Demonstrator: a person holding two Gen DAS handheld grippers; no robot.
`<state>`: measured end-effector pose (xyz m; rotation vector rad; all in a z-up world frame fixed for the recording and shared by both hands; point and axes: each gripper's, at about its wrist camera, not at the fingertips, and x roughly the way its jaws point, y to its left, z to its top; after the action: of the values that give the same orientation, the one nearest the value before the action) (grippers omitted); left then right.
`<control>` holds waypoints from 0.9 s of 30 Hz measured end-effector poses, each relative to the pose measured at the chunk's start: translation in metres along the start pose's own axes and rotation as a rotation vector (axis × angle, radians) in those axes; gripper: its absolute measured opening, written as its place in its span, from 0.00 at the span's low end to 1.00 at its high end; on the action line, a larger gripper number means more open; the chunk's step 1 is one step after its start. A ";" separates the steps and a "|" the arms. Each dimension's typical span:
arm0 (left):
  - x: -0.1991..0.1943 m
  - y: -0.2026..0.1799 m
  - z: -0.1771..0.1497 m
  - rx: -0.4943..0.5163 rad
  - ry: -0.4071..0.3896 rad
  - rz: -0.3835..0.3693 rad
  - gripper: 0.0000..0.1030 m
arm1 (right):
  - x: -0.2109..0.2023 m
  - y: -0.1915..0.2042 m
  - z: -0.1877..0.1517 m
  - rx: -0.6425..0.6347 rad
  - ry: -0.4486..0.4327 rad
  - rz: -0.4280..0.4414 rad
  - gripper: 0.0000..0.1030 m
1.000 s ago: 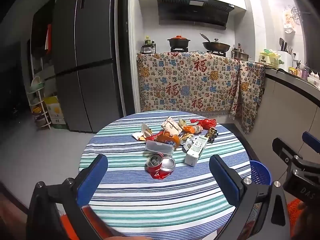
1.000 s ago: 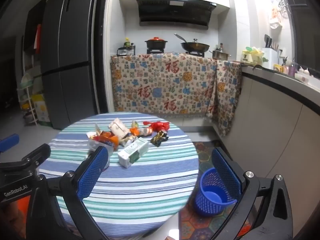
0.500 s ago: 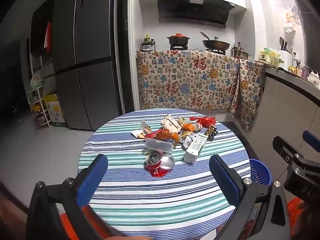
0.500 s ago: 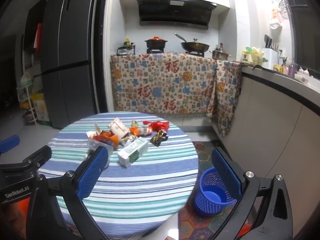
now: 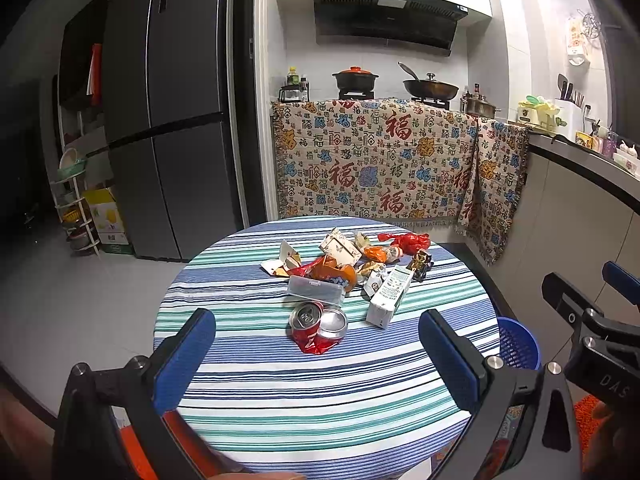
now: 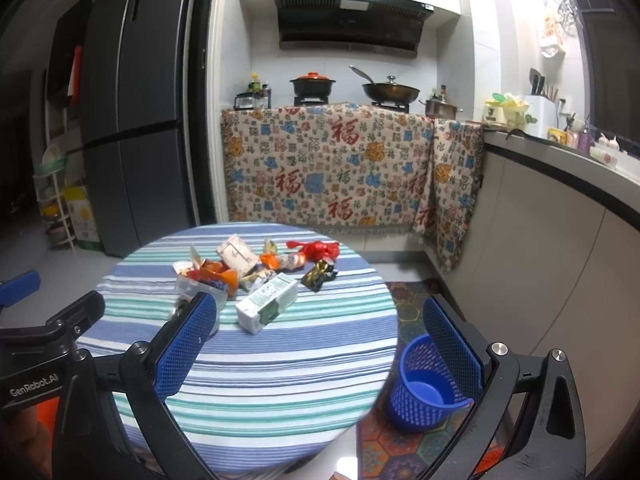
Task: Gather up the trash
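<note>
Crushed aluminium cans (image 5: pixel 318 326) lie mid-table (image 5: pixel 280 392), nearest my tongs: light, dented, slippery, so I grip across the bodies. Left gripper (image 5: pixel 316 354) and right gripper (image 6: pixel 320 344) gape wide, empty. Blue basket (image 6: pixel 428 384) stands beside the table's right edge.

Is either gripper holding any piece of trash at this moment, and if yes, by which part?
Nothing is held. The left gripper and the right gripper are both open, above the striped table, apart from the trash pile.

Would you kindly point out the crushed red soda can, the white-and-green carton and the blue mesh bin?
crushed red soda can (image 5: pixel 316 330), left wrist view, dented side
white-and-green carton (image 6: pixel 267 302), right wrist view, top face
blue mesh bin (image 6: pixel 416 408), right wrist view, outer wall
</note>
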<state>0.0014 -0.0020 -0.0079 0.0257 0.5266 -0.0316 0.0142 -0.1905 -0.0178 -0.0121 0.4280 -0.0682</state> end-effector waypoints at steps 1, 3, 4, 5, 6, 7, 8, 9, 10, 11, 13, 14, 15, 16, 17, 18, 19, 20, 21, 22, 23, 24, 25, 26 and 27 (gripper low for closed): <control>0.000 0.000 -0.001 0.000 0.000 -0.001 1.00 | 0.000 -0.001 0.000 0.000 0.000 0.000 1.00; 0.001 0.000 -0.001 0.001 0.000 -0.001 1.00 | 0.000 0.000 0.000 -0.001 0.000 -0.001 1.00; 0.001 0.000 -0.001 0.000 0.000 -0.002 1.00 | 0.000 0.000 0.000 -0.002 0.001 0.000 1.00; 0.001 0.000 -0.001 0.000 -0.001 -0.003 1.00 | 0.000 0.000 0.000 0.000 0.000 0.000 1.00; 0.000 0.000 -0.001 0.000 -0.003 -0.004 1.00 | 0.000 0.001 0.000 0.000 0.000 -0.001 1.00; 0.000 0.000 -0.001 0.000 -0.004 -0.004 1.00 | 0.000 0.001 0.000 -0.001 0.000 -0.001 1.00; 0.001 -0.001 -0.002 0.000 -0.005 -0.005 1.00 | 0.000 0.001 0.000 -0.001 -0.001 -0.001 1.00; 0.000 0.000 -0.002 0.000 -0.005 -0.006 1.00 | 0.000 0.001 0.000 0.000 0.000 -0.002 1.00; 0.000 0.000 -0.002 0.000 -0.004 -0.005 1.00 | 0.000 0.001 0.000 0.000 -0.001 -0.002 1.00; 0.000 -0.001 -0.003 -0.001 -0.004 -0.006 1.00 | 0.001 0.001 0.000 -0.001 0.000 -0.002 1.00; 0.000 -0.001 -0.002 0.000 -0.005 -0.005 1.00 | 0.001 0.001 0.000 -0.001 -0.001 -0.003 1.00; 0.000 -0.001 -0.001 0.000 -0.005 -0.005 1.00 | 0.001 0.001 0.001 0.000 0.000 -0.003 1.00; 0.000 -0.001 -0.001 0.000 -0.004 -0.005 1.00 | 0.001 0.002 0.001 -0.001 0.000 -0.004 1.00; -0.001 -0.001 -0.001 0.000 -0.004 -0.005 1.00 | 0.001 0.002 0.001 -0.002 0.000 -0.003 1.00; 0.000 -0.001 -0.002 0.000 -0.005 -0.005 1.00 | 0.001 0.002 0.001 -0.002 0.000 -0.004 1.00; -0.001 -0.001 0.000 0.000 -0.004 -0.005 1.00 | 0.001 0.001 0.000 -0.001 0.000 -0.004 1.00; -0.001 -0.001 0.000 0.000 -0.003 -0.004 1.00 | 0.001 0.002 0.001 0.000 0.000 -0.004 1.00; 0.000 -0.001 -0.001 0.000 -0.003 -0.004 1.00 | 0.001 0.002 0.001 -0.001 0.000 -0.003 1.00; -0.001 -0.001 0.000 -0.001 -0.003 -0.004 1.00 | 0.000 0.002 0.001 -0.003 0.000 -0.004 1.00; -0.001 -0.002 -0.001 -0.001 -0.003 -0.004 1.00 | 0.000 0.002 0.001 -0.003 0.000 -0.004 1.00; -0.001 -0.001 0.000 0.000 -0.003 -0.005 1.00 | 0.000 0.002 0.001 -0.003 0.000 -0.004 1.00; -0.001 -0.001 0.000 0.000 -0.004 -0.004 1.00 | 0.000 0.002 0.001 -0.003 0.000 -0.004 1.00; -0.001 -0.001 0.000 0.000 -0.004 -0.004 1.00 | 0.000 0.002 0.001 -0.004 0.000 -0.005 1.00; -0.001 -0.001 0.000 0.000 -0.003 -0.004 1.00 | 0.000 0.002 0.001 -0.004 -0.001 -0.006 1.00; -0.001 -0.001 0.000 0.000 -0.003 -0.005 1.00 | 0.000 0.002 0.002 -0.005 -0.001 -0.006 1.00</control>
<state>0.0008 -0.0031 -0.0074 0.0241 0.5236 -0.0361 0.0154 -0.1882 -0.0165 -0.0182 0.4266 -0.0726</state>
